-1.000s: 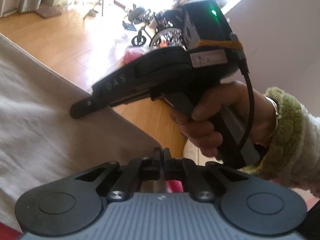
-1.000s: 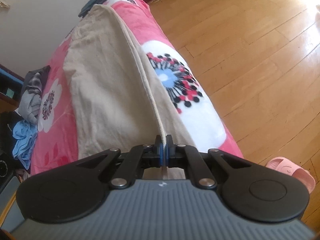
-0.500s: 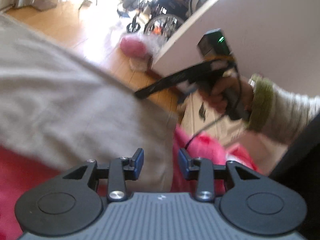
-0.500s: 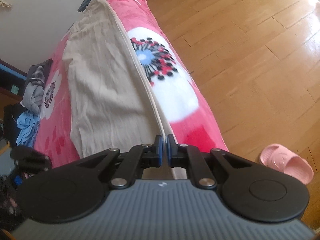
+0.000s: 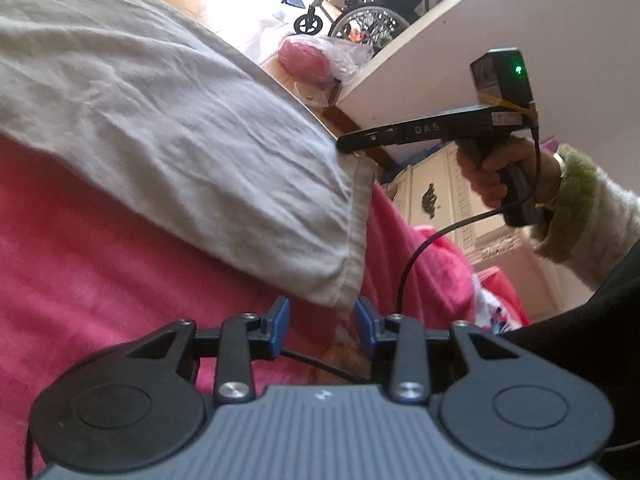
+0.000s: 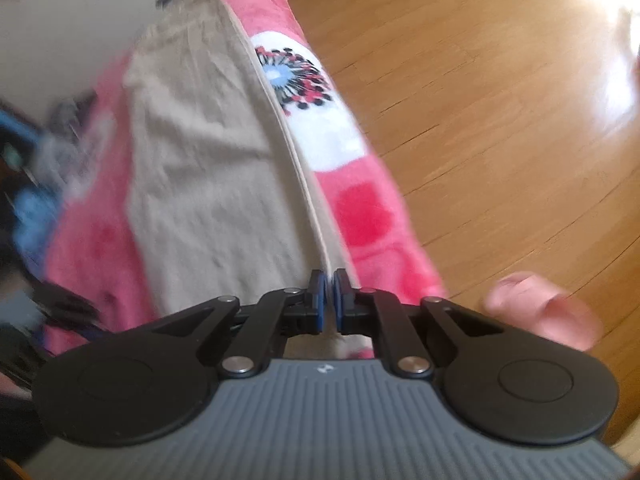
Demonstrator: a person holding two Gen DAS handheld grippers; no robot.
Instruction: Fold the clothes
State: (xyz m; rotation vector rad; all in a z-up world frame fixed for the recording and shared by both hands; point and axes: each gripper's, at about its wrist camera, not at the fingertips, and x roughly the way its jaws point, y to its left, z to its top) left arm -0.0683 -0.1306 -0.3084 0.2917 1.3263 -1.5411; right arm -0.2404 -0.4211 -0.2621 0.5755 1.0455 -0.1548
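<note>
1. Our left gripper (image 5: 322,322), low centre of its view, has its jaws apart and empty; the beige garment (image 5: 168,120) has its hemmed corner just beyond the blue pads (image 5: 280,320).
2. Our right gripper (image 6: 327,300) is clamped on the garment's folded edge, which runs up the frame from its tips.
3. We see the garment spread over the pink blanket (image 5: 100,280).
4. At right, a black cable (image 5: 416,252) hangs in front of the blanket.
5. At upper centre, a wheelchair (image 5: 368,4) stands on the wooden floor (image 6: 480,120).
6. At lower right of the right view lies a blurred pink slipper (image 6: 544,308).
</note>
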